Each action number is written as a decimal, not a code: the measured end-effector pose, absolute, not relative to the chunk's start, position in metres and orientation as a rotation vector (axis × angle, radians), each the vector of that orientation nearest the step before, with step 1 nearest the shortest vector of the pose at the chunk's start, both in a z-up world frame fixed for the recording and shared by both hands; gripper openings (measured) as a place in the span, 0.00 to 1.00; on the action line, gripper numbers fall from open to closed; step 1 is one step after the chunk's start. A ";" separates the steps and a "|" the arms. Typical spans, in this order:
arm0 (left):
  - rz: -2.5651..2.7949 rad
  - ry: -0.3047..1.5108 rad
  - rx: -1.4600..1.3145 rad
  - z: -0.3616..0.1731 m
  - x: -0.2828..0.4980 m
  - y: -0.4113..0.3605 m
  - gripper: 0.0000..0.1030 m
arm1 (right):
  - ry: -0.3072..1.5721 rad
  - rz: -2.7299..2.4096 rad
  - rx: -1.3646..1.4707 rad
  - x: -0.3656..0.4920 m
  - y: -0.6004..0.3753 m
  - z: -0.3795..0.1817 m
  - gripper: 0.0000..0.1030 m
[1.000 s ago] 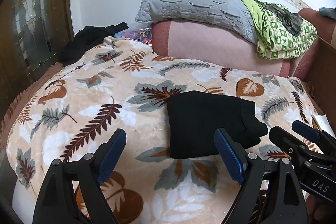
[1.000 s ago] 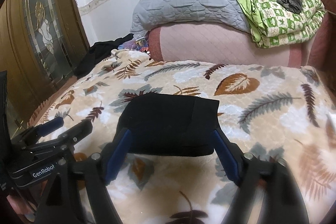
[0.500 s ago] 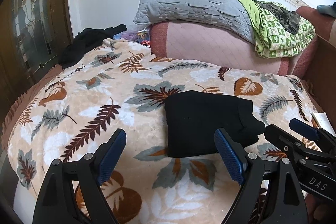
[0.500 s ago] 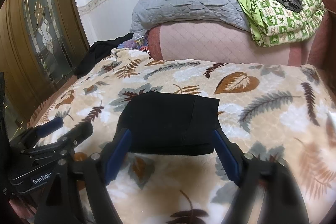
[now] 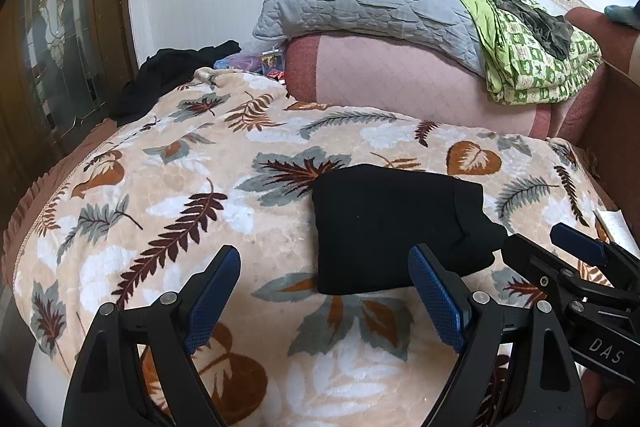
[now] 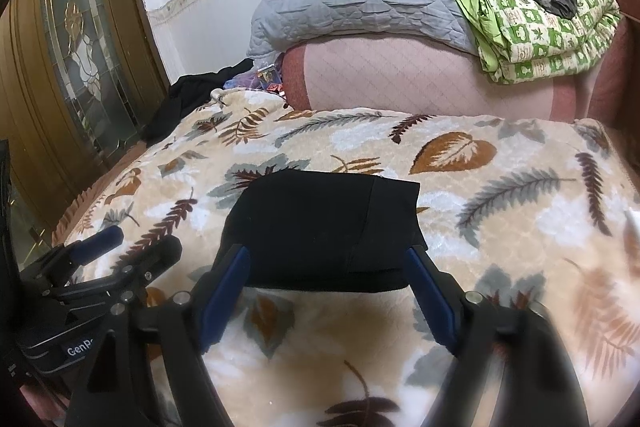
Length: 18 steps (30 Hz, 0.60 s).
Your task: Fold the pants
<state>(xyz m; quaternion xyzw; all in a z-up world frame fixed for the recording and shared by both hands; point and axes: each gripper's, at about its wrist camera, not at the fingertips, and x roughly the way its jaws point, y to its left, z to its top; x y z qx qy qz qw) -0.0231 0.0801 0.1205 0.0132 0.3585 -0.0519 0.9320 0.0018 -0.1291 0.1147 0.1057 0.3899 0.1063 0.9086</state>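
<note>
- Your left gripper (image 5: pixel 324 291) is spread wide and holds nothing, poised over the leaf-patterned plush blanket (image 5: pixel 192 187).
- The folded black pants (image 5: pixel 396 227) lie flat on that blanket at 1 o'clock from it, long axis running 9 to 3, narrow end toward 3.
- Your right gripper (image 6: pixel 328 291) is released too, one finger to each side of the pants' near edge.
</note>
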 end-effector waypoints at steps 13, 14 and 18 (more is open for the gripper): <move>-0.104 0.740 0.031 0.117 -0.023 0.078 0.84 | 0.818 0.219 0.220 0.001 -0.130 0.110 0.79; -0.103 0.742 0.031 0.117 -0.023 0.078 0.84 | 0.819 0.219 0.220 0.001 -0.130 0.109 0.79; -0.103 0.751 0.025 0.114 -0.023 0.079 0.84 | 0.820 0.217 0.218 0.000 -0.130 0.109 0.79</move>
